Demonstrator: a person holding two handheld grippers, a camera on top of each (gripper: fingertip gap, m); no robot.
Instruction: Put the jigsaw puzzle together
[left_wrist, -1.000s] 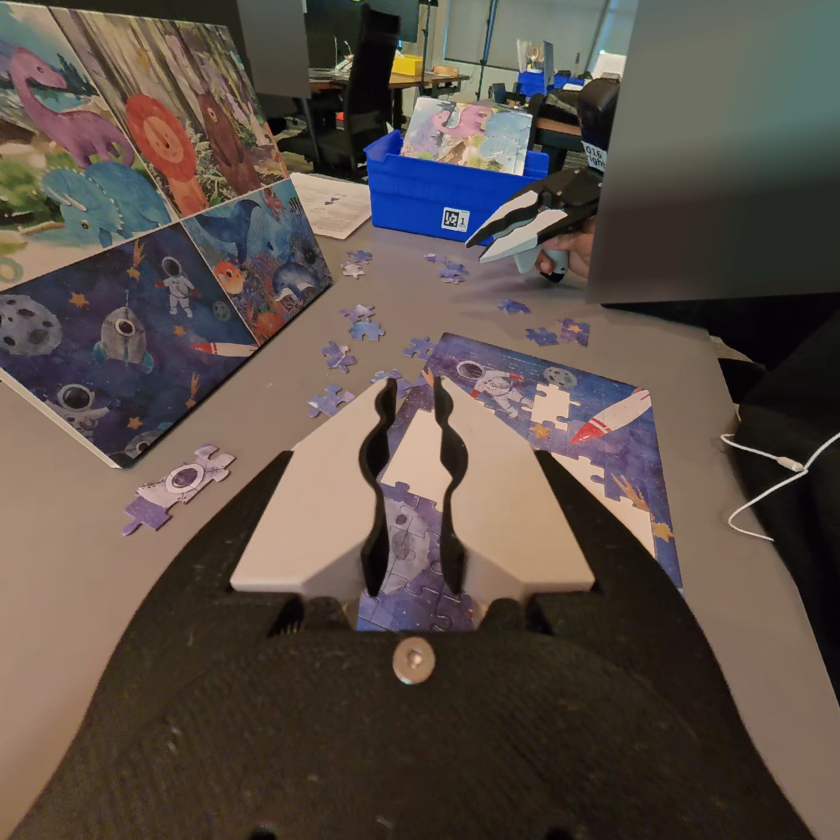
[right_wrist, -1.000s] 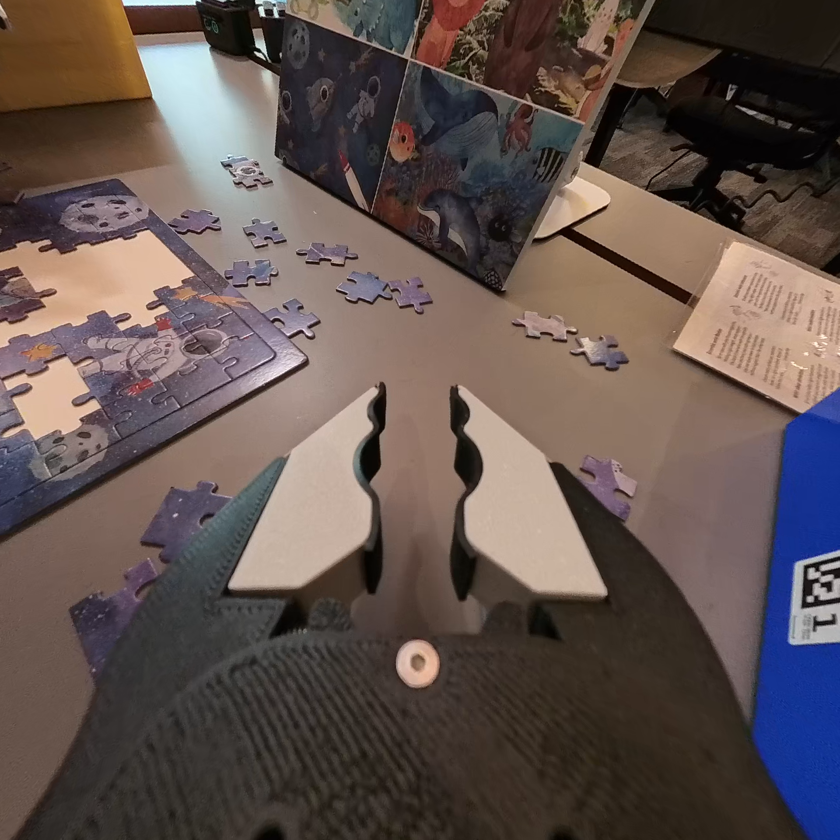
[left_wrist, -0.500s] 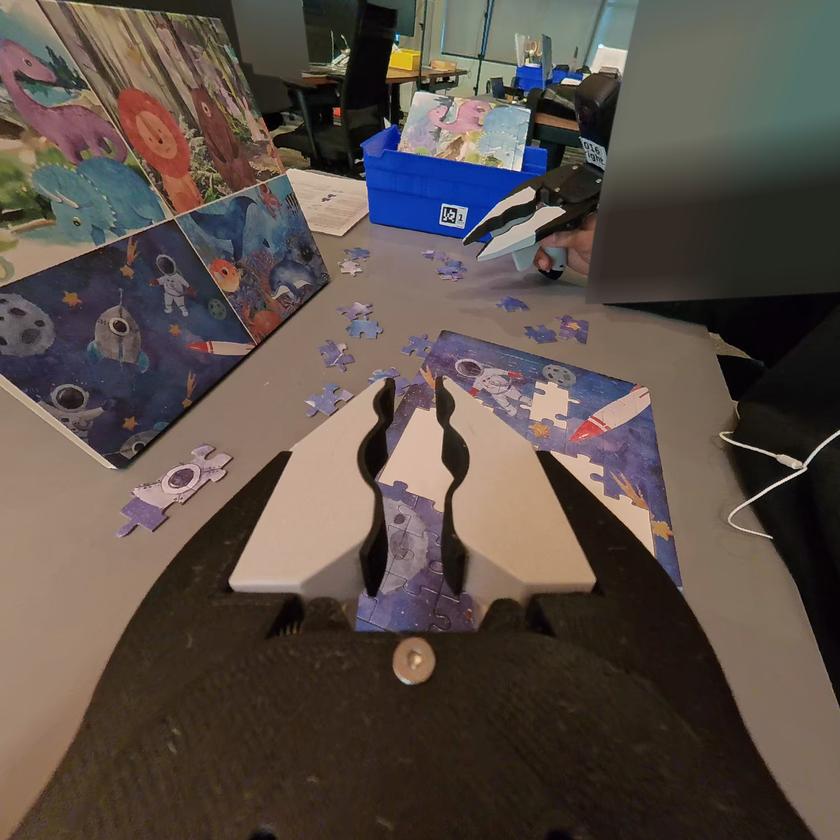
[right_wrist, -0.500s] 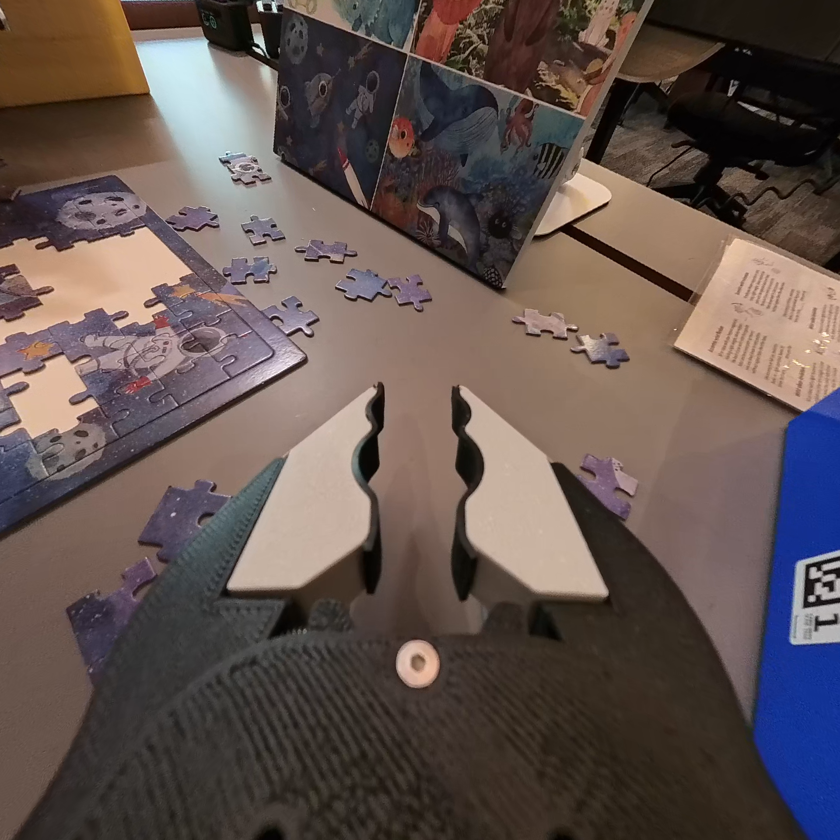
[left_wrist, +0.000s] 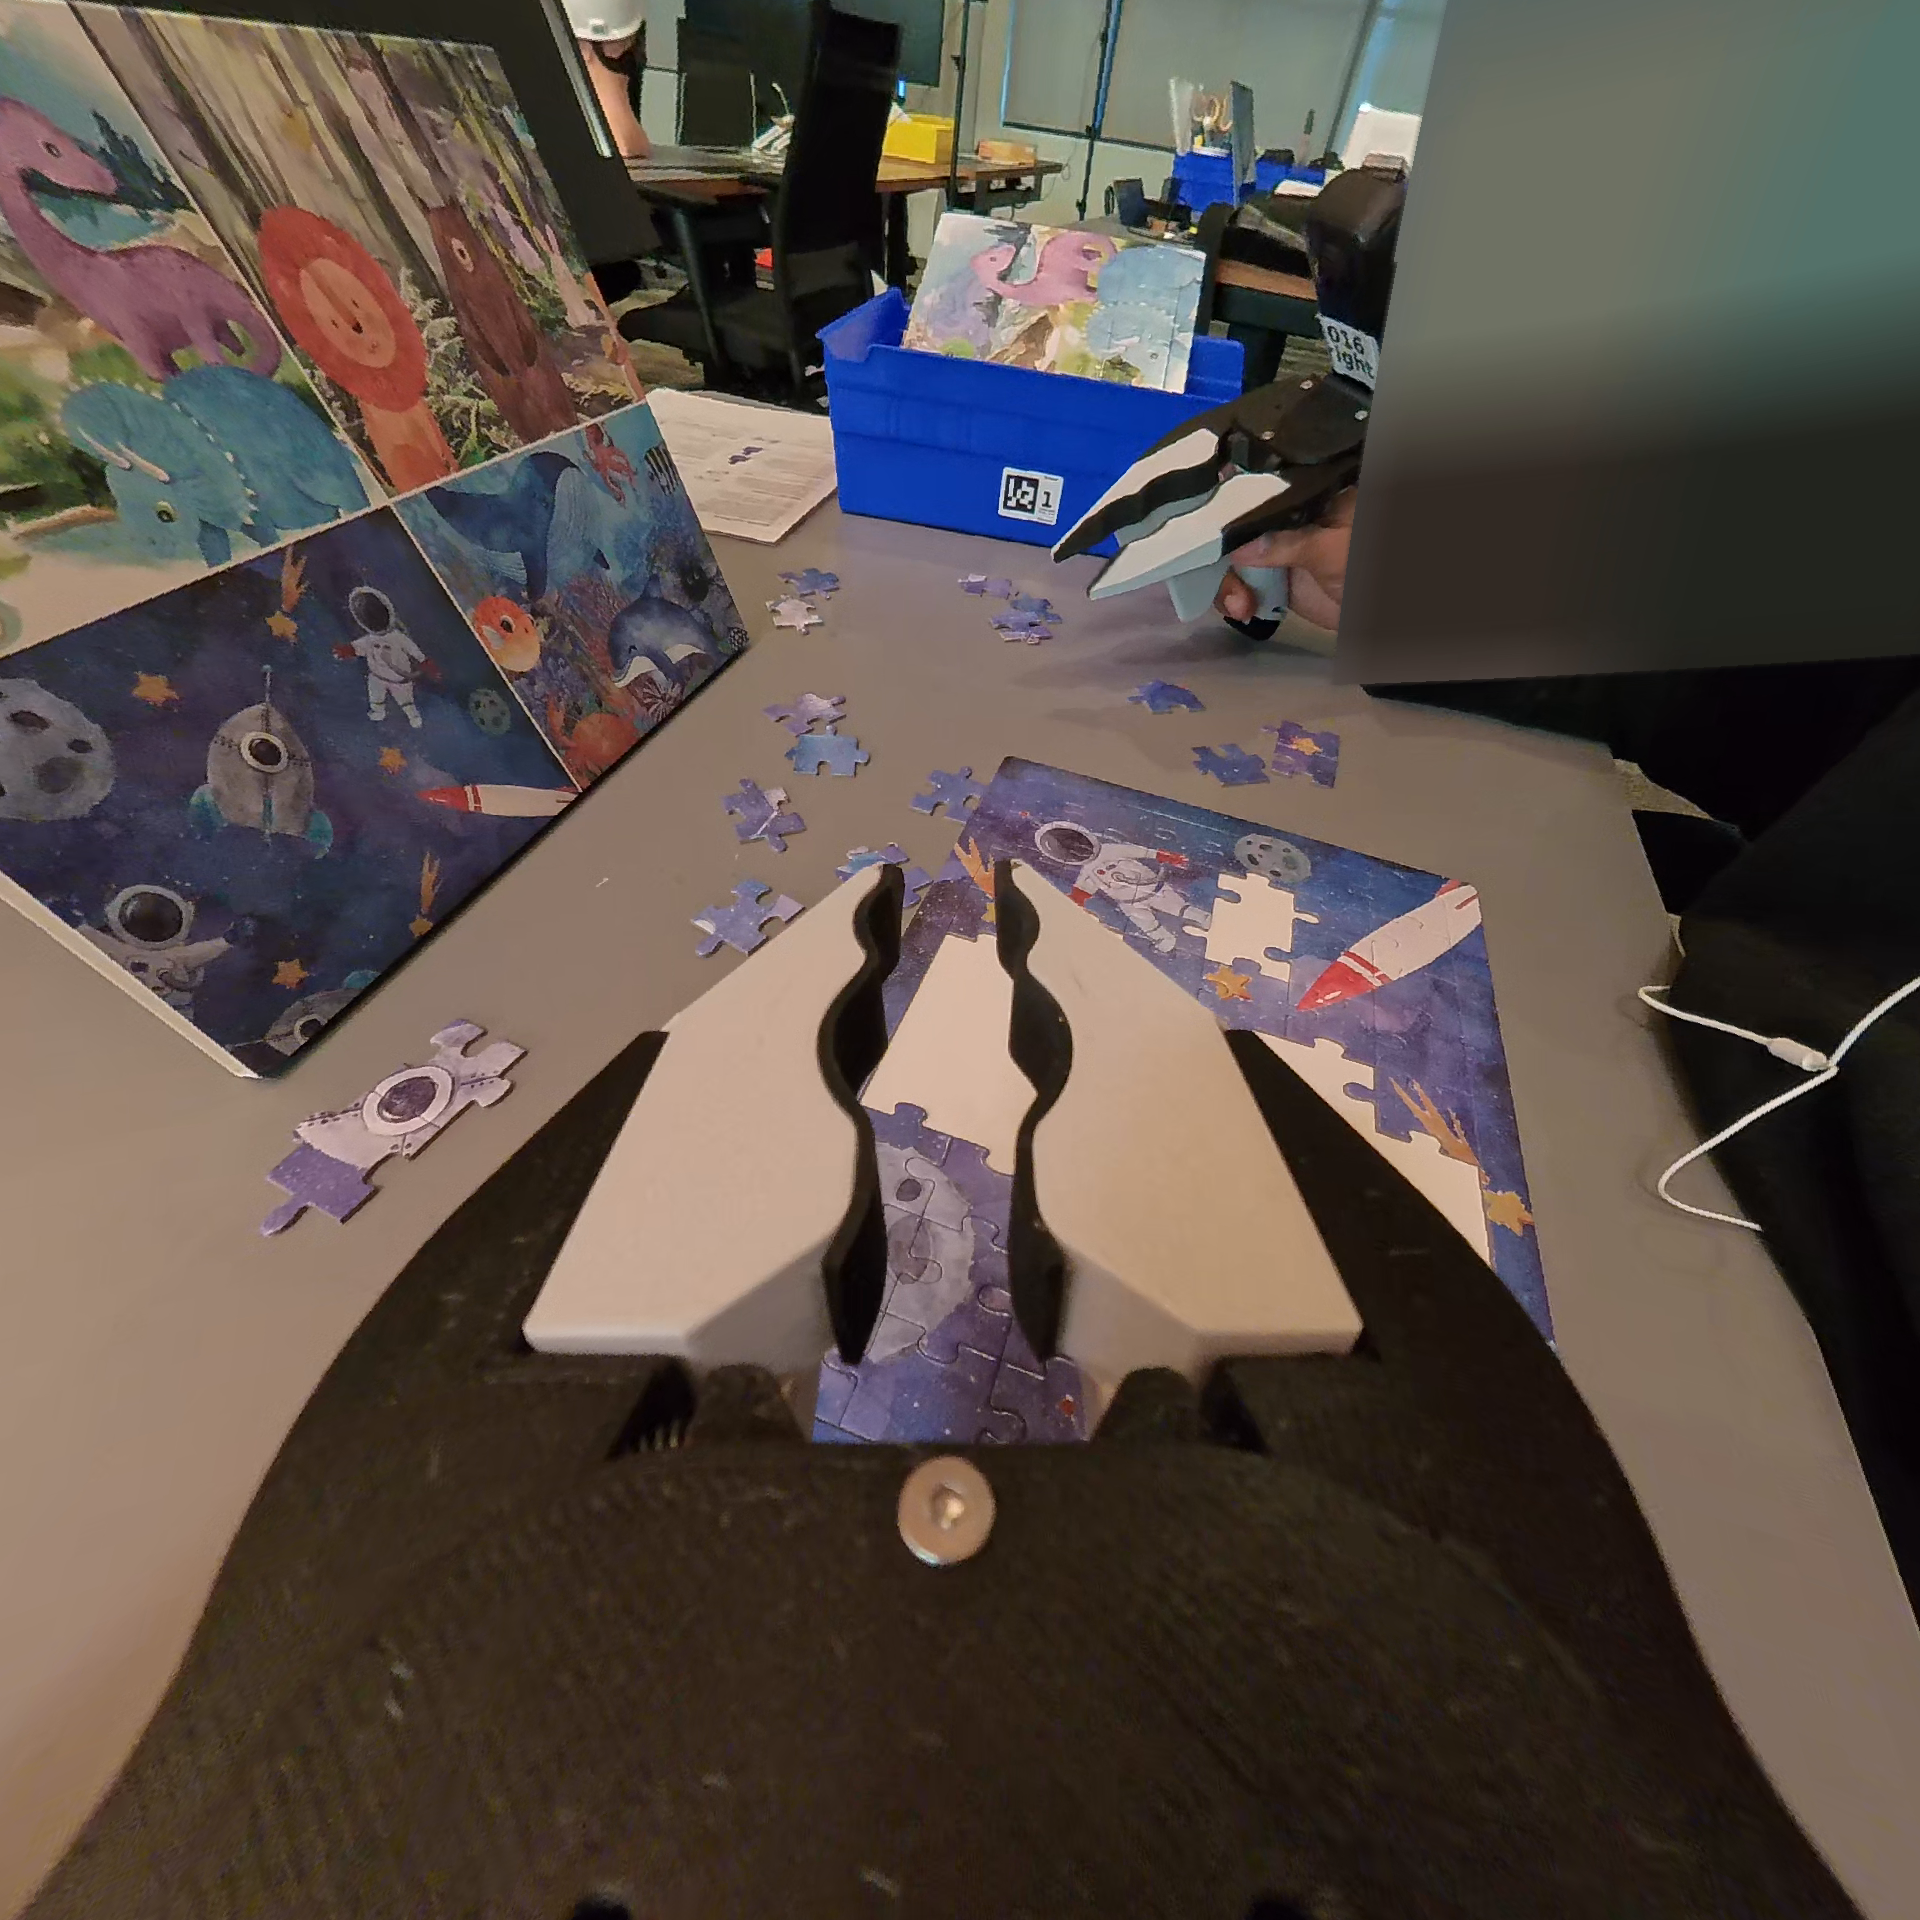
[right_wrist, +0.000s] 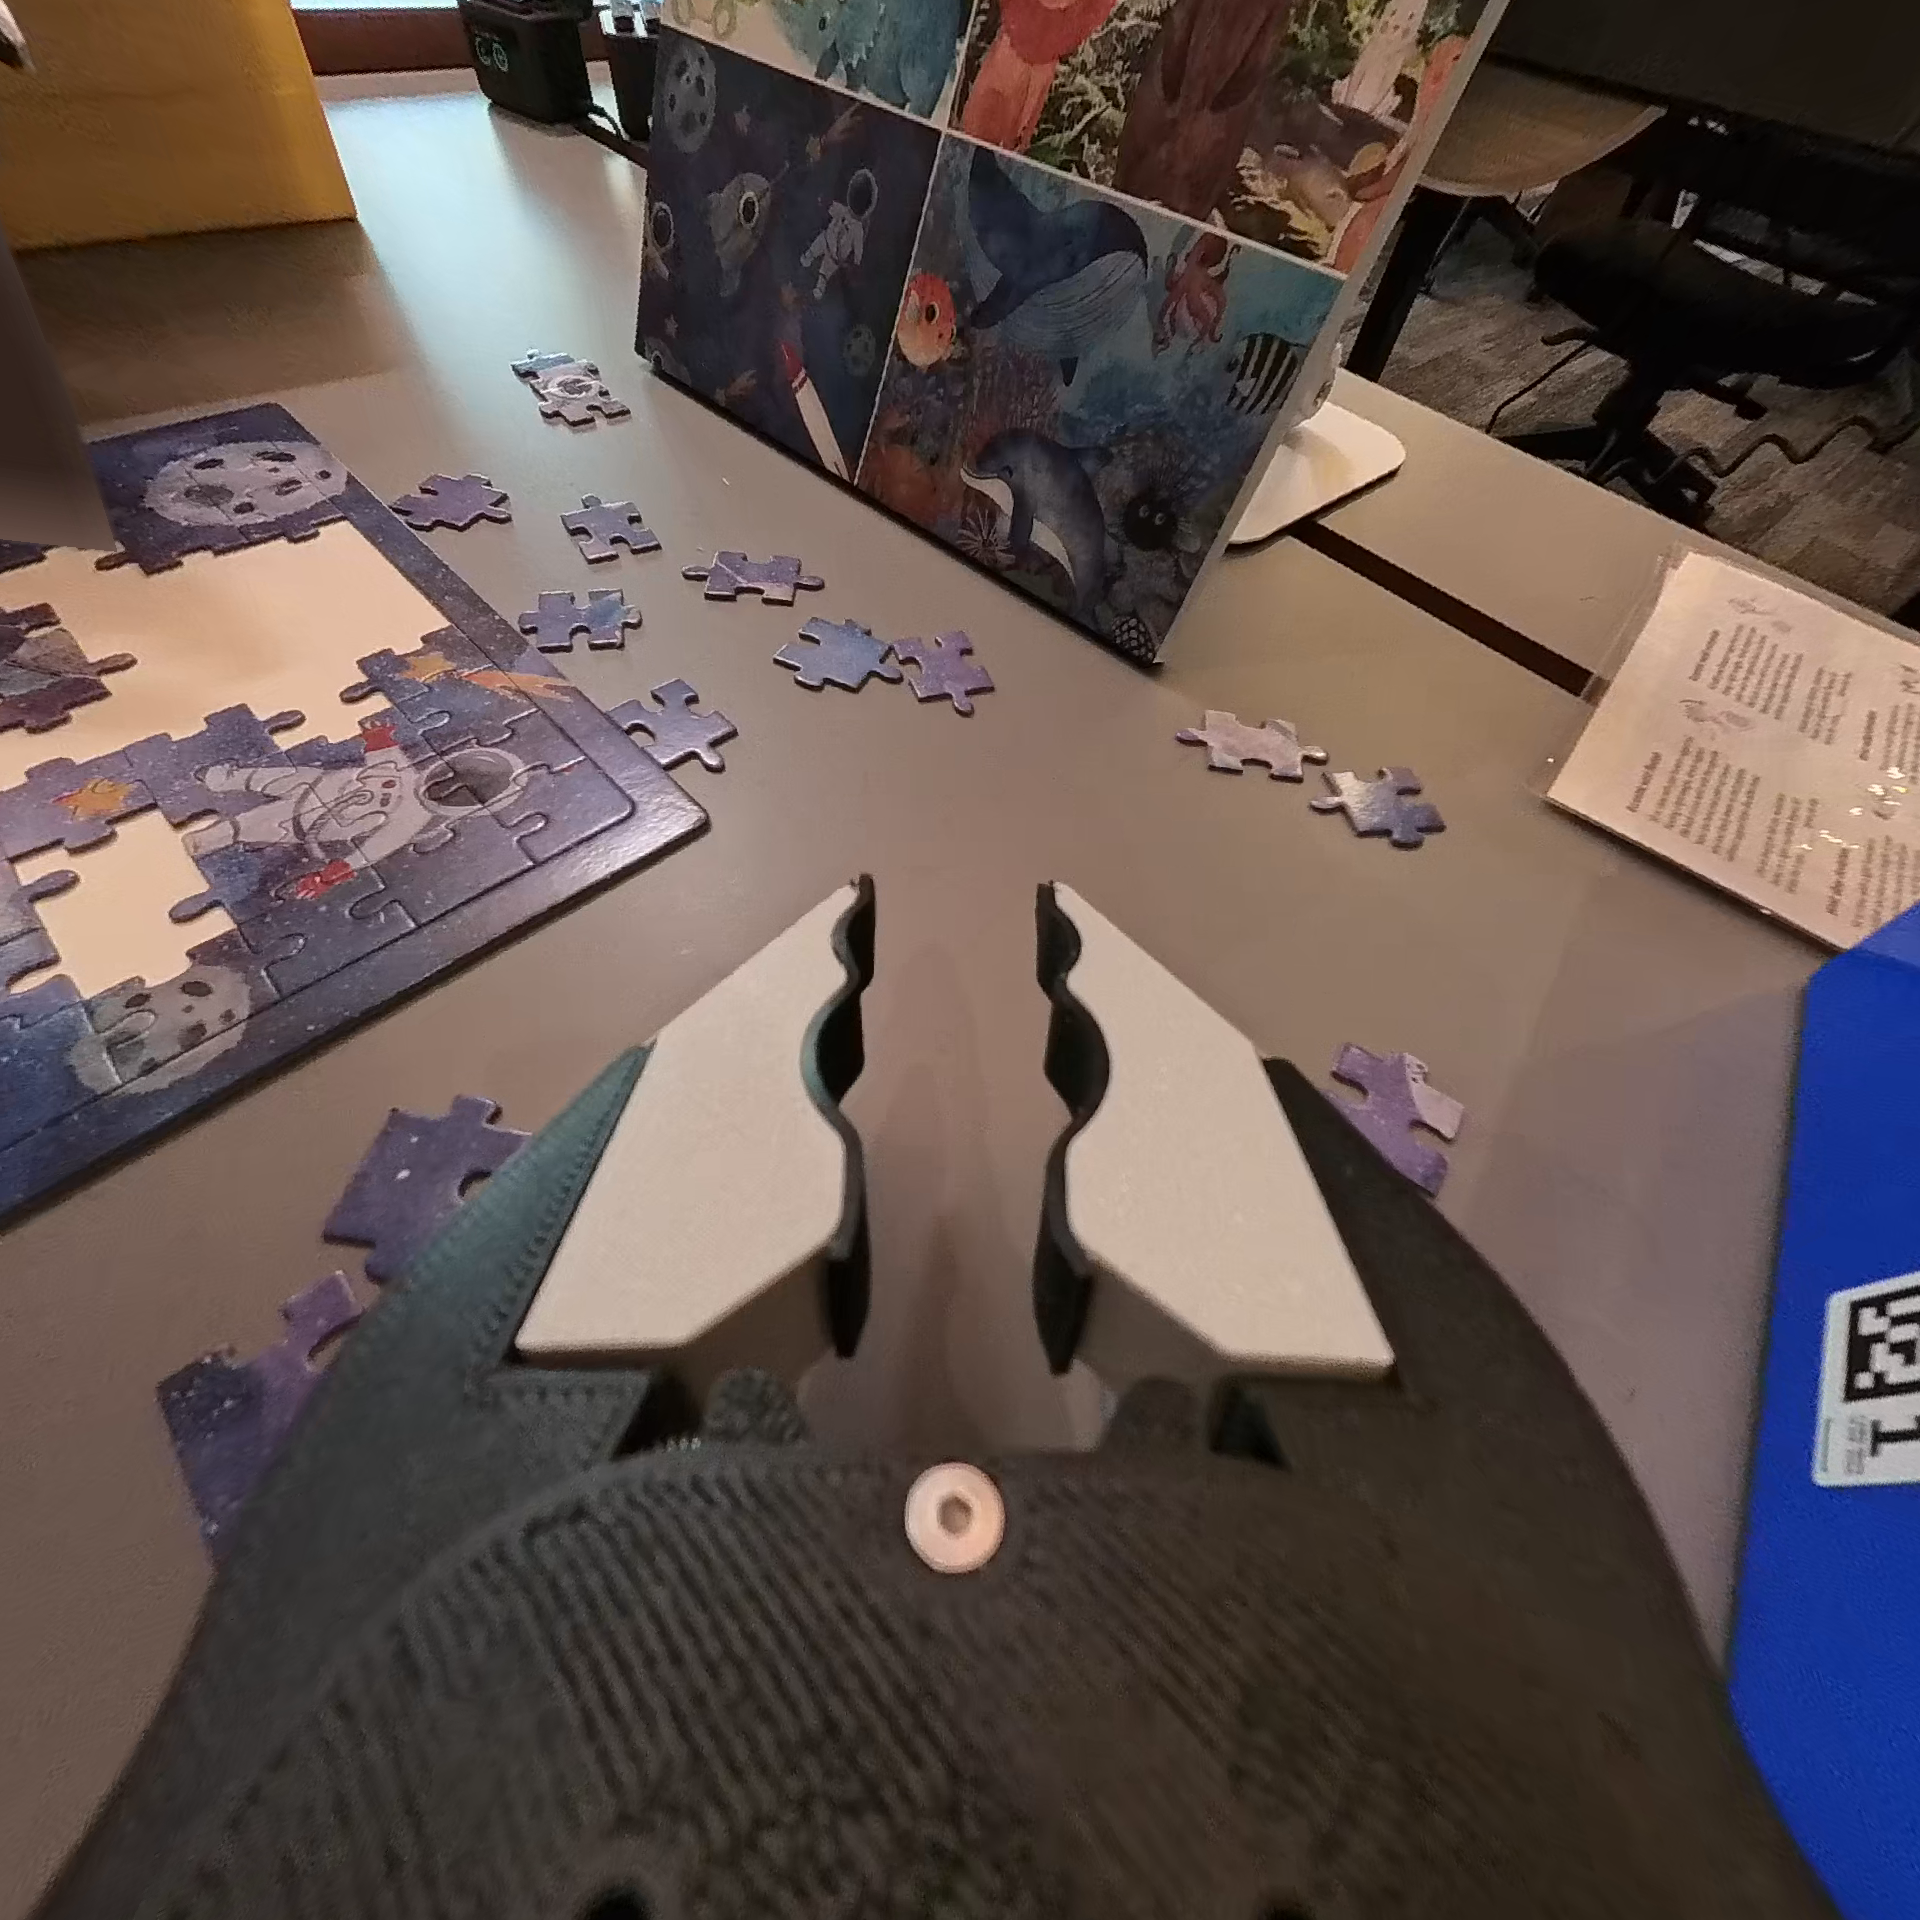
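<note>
A partly filled space puzzle (left_wrist: 1351, 987) lies flat on the grey table (left_wrist: 520, 1299), with white gaps in it. My left gripper (left_wrist: 940, 883) hovers above its left part, jaws a little apart and empty. Loose blue and purple pieces (left_wrist: 826, 753) lie scattered left of the puzzle. A joined white and purple group of pieces (left_wrist: 400, 1112) lies near the picture board. My right gripper (right_wrist: 956, 888) is open and empty over bare table, right of the puzzle (right_wrist: 312, 810). It also shows in the left wrist view (left_wrist: 1081, 566), held by a hand. Loose pieces (right_wrist: 1257, 743) lie ahead of it.
A tilted picture board (left_wrist: 260, 571) stands at the left, and shows in the right wrist view (right_wrist: 987, 312). A blue bin (left_wrist: 997, 436) with another puzzle stands at the back. A printed sheet (right_wrist: 1766, 727) lies by the bin (right_wrist: 1849, 1455). A white cable (left_wrist: 1766, 1070) lies at the right edge. The puzzle (right_wrist: 312, 810) lies around 15 cm away from my right fingertips. My left wrist view (left_wrist: 1144, 890) looks at it from another angle.
Both grippers have barely moved. The left view has shifted slightly and the right gripper's jaws have opened a touch wider. Nothing was taken hold of.
</note>
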